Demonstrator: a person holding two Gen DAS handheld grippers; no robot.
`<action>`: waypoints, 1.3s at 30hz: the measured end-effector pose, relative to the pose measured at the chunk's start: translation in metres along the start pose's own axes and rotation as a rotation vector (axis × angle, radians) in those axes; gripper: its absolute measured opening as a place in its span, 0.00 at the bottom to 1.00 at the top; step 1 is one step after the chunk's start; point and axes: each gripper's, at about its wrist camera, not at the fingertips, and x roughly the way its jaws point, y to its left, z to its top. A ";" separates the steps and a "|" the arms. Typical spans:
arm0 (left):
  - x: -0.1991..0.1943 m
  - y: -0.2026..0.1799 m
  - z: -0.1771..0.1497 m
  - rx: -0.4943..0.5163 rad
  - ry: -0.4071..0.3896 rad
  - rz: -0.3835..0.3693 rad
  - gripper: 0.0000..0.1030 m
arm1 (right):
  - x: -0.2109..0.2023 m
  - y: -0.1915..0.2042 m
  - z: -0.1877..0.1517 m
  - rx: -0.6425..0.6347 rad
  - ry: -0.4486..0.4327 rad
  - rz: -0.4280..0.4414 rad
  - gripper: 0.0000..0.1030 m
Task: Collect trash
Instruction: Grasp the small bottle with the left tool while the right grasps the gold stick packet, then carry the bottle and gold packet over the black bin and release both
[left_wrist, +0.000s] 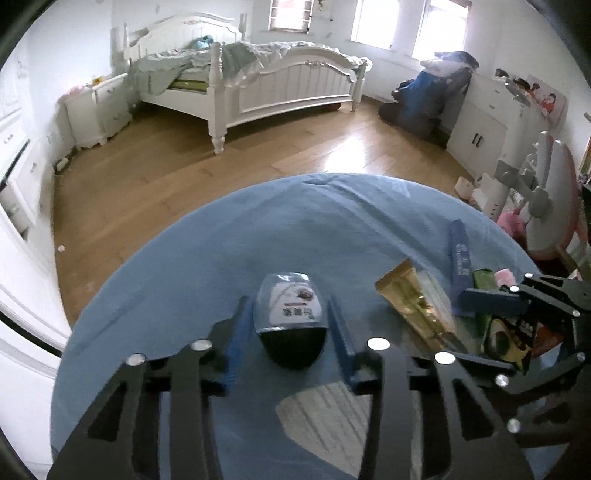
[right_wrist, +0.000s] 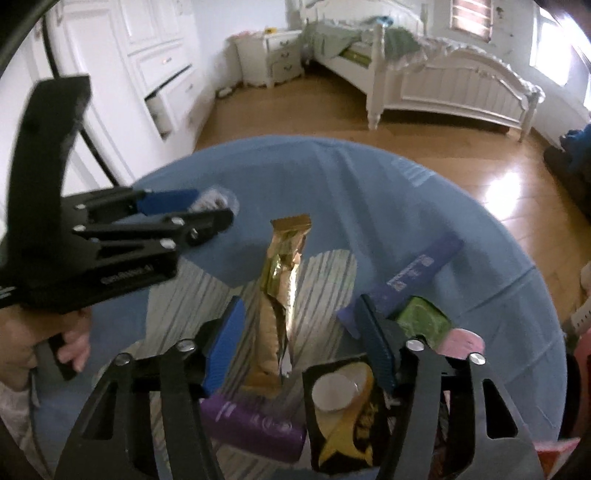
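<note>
- While my left gripper (left_wrist: 286, 325) stands wide with a small clear jelly cup (left_wrist: 290, 317) lying on its side between the fingers, neither pad seems to touch it yet.
- My right gripper (right_wrist: 299, 339) is also spread wide, straddling a long gold wrapper (right_wrist: 280, 295) that runs straight ahead along its fingers; it holds nothing.
- Trash lies scattered on the round table with the blue cloth (right_wrist: 332, 177): a purple wrapper (right_wrist: 255, 428) just under my right fingers, a black and yellow packet (right_wrist: 343, 410) by the right-hand finger, and a blue-violet stick pack (right_wrist: 417, 273), a green packet (right_wrist: 423, 319) and something pink (right_wrist: 463, 341) beyond that.
- Risk on the left, as I judge it: the cup is rounded and slick, so an off-centre squeeze could squirt it forward or roll it toward the far table edge.
- Risk on the right: the gold wrapper is thin and flat, so the pads may close above it, or pinch the cloth and drag other litter along.
- The two grippers sit near each other, so a careless swing could knock them together.
- No bin, bag or other container for the trash shows in either view.
</note>
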 end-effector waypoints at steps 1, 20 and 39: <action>0.000 0.001 -0.001 -0.003 -0.001 -0.009 0.39 | 0.000 0.003 0.001 -0.016 -0.002 -0.010 0.48; -0.093 -0.019 -0.006 -0.031 -0.217 -0.122 0.38 | -0.167 -0.046 -0.049 0.188 -0.511 0.098 0.11; -0.111 -0.247 0.018 0.233 -0.239 -0.464 0.38 | -0.265 -0.210 -0.212 0.503 -0.657 -0.083 0.11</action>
